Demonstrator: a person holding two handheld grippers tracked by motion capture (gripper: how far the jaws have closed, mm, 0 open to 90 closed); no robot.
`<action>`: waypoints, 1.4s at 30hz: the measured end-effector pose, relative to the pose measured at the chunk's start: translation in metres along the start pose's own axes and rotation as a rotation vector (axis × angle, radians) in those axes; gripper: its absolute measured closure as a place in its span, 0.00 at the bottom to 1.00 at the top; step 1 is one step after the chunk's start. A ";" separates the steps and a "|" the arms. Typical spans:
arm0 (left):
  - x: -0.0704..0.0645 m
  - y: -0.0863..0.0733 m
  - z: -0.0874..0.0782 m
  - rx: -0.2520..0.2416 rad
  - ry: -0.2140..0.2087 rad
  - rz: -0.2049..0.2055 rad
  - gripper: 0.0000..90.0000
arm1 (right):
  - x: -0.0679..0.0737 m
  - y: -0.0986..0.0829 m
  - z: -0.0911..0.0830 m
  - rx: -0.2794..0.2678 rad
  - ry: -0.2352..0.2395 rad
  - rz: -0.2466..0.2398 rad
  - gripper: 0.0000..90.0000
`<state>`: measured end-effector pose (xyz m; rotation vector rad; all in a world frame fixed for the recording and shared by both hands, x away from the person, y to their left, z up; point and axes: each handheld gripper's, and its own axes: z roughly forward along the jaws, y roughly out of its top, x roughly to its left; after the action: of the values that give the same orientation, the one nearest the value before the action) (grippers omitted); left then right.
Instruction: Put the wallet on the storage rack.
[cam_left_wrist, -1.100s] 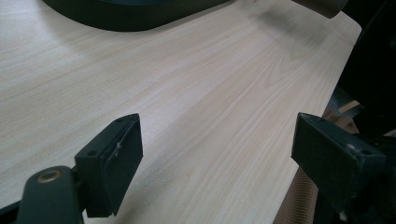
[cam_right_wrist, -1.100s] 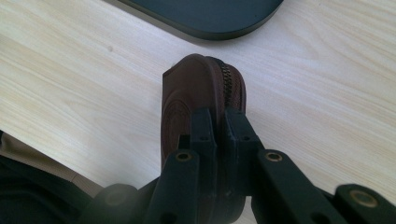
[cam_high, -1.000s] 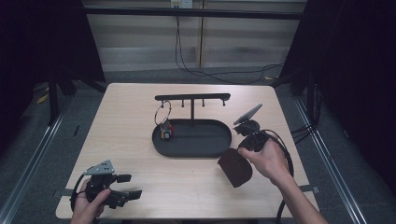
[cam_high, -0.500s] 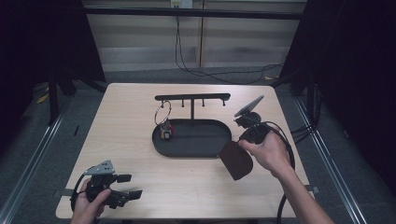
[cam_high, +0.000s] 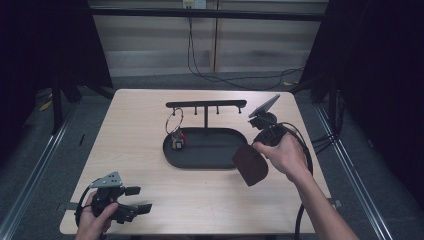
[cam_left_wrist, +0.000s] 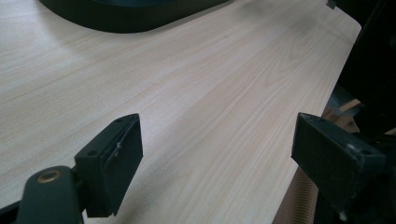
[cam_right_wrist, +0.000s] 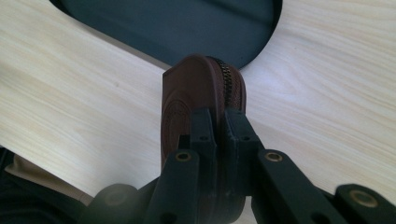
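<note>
A brown zippered pouch (cam_high: 250, 164) hangs above the table just right of the black oval tray (cam_high: 210, 161). My right gripper (cam_high: 256, 150) is shut on it; in the right gripper view the jaws pinch the brown zippered pouch (cam_right_wrist: 201, 98) near its zipper, over the black oval tray (cam_right_wrist: 177, 28). My left gripper (cam_high: 134, 199) rests at the table's near left corner, held by a hand, jaws wide apart. In the left gripper view the left gripper (cam_left_wrist: 219, 154) has only bare wood between its fingers.
A black T-shaped rack (cam_high: 206, 105) rises from the tray's back, with a key ring and small tags (cam_high: 175, 131) hanging at its left. Cables (cam_high: 310, 145) trail off the right side. The wooden table (cam_high: 125, 150) ends close beside the left gripper.
My right hand has carried the pouch toward the far left, closer to the tray's right end, and lifted it. The left gripper has stayed put.
</note>
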<state>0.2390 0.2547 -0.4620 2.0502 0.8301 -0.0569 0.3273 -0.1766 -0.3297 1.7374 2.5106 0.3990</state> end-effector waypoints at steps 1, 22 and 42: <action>0.000 0.000 0.000 -0.001 -0.003 -0.002 0.18 | -0.001 0.001 0.000 0.000 -0.001 0.002 0.93; 0.000 0.000 0.000 0.005 -0.004 0.002 0.18 | -0.009 0.045 0.007 0.013 -0.041 0.056 0.93; 0.000 0.000 -0.001 -0.002 -0.004 -0.001 0.18 | -0.029 0.073 0.036 -0.073 0.058 0.174 0.93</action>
<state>0.2388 0.2554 -0.4614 2.0476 0.8288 -0.0609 0.4113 -0.1729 -0.3489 1.9493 2.3571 0.5525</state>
